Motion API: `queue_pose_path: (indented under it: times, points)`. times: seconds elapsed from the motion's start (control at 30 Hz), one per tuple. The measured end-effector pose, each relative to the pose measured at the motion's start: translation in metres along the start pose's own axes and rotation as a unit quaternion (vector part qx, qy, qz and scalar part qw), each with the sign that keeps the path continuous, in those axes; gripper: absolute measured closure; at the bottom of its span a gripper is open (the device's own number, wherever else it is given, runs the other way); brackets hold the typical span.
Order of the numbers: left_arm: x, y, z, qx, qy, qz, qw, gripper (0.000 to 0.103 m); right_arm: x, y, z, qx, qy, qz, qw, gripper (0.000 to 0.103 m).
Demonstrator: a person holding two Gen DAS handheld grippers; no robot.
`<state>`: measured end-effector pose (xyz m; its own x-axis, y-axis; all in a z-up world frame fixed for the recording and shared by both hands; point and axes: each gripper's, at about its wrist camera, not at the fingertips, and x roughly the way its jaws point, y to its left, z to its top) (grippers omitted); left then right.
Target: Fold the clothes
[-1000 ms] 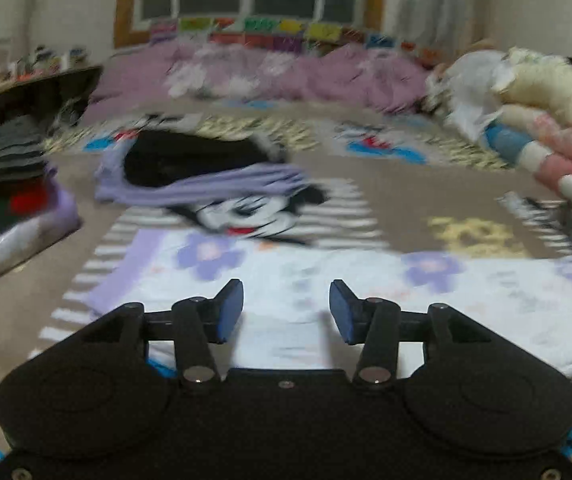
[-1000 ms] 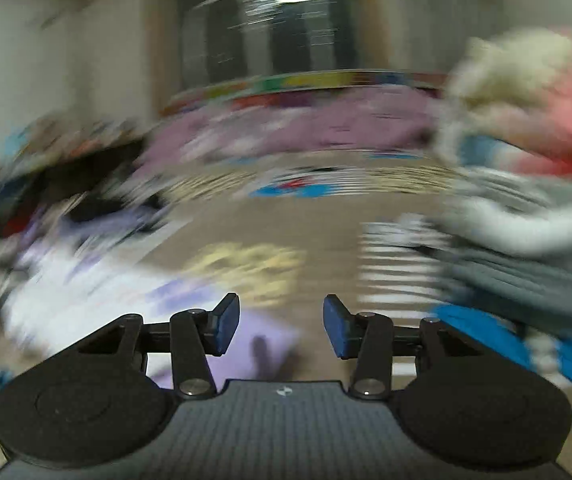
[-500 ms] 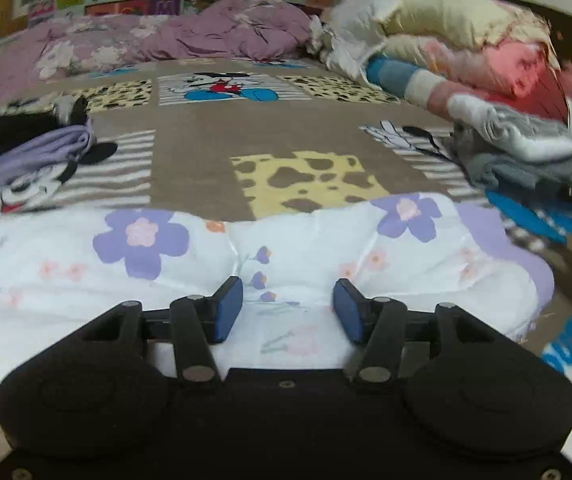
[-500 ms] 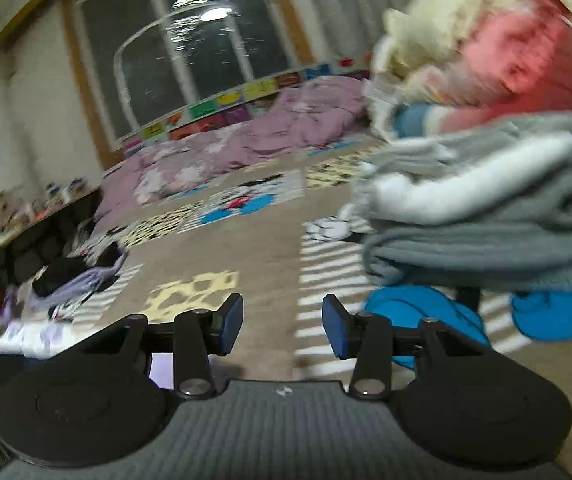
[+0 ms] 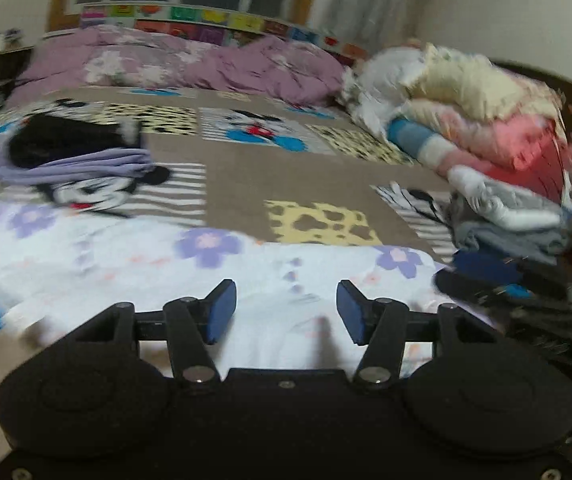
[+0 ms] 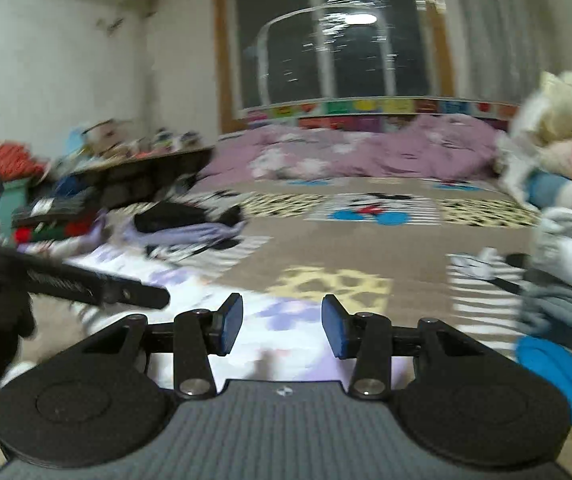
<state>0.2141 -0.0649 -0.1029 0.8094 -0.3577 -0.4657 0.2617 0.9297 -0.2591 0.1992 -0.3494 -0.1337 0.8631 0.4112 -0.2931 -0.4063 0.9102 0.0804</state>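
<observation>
Both my left gripper and right gripper gape wide, empty; the floral garment lies flat just ahead beneath them, so one thin layer could slip my pinch

Soft white cloth with a lilac flower print, the garment lies on a matt, short-piled patchwork blanket. Each claw, left and right, carries matt black plastic arms, shiny metal pivot screws and smooth blue pads. The right claw's body has a ribbed grey surface. Nearby, fluffy folded blankets are stacked; the window glass gleams.
</observation>
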Motion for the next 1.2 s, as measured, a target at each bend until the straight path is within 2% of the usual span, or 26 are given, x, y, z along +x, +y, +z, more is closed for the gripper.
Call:
queue_pose_path:
  times: [0.1,0.13,0.17,0.2,0.27,0.43,0.6,0.77,0.9,1.07,1.2]
  points:
    - [-0.022,0.039,-0.008,-0.071,-0.009,0.014,0.9973,0.04,0.015,0.017,0.001,-0.029,0.02,0.006,0.999,0.058]
    - [-0.028,0.053,-0.011,-0.096,-0.011,0.021,0.9951,0.039,0.024,0.019,-0.001,-0.024,0.044,0.005,0.999,0.057]
    - [-0.033,0.067,-0.014,-0.12,-0.013,0.028,0.9923,0.039,0.035,0.016,-0.005,-0.007,0.083,0.008,0.996,0.055]
    - [-0.037,0.08,-0.016,-0.143,-0.014,0.034,0.989,0.039,0.042,0.01,-0.01,0.013,0.103,0.016,0.994,0.054]
    - [-0.044,0.106,-0.02,-0.19,-0.015,0.047,0.9805,0.039,0.048,0.002,-0.014,0.042,0.121,0.028,0.991,0.054]
    - [-0.044,0.165,-0.023,-0.3,-0.038,0.059,0.9513,0.037,0.036,0.007,-0.011,0.027,0.101,0.024,0.994,0.054]
    - [-0.034,0.215,-0.023,-0.394,-0.059,0.05,0.9158,0.037,0.021,-0.005,-0.006,0.039,0.078,0.01,0.996,0.054]
    - [-0.02,0.235,-0.014,-0.439,-0.076,0.037,0.8945,0.037,0.034,-0.021,-0.012,0.056,0.092,0.013,0.994,0.053]
    - [-0.011,0.243,-0.009,-0.442,-0.079,0.04,0.8928,0.037,0.038,-0.02,-0.014,0.055,0.095,0.017,0.994,0.052]
    - [0.0,0.251,-0.006,-0.43,-0.081,0.044,0.8979,0.039,0.04,-0.02,-0.016,0.058,0.097,0.021,0.993,0.052]
    - [0.007,0.252,-0.004,-0.412,-0.078,0.052,0.9062,0.04,0.042,-0.021,-0.017,0.06,0.099,0.024,0.993,0.051]
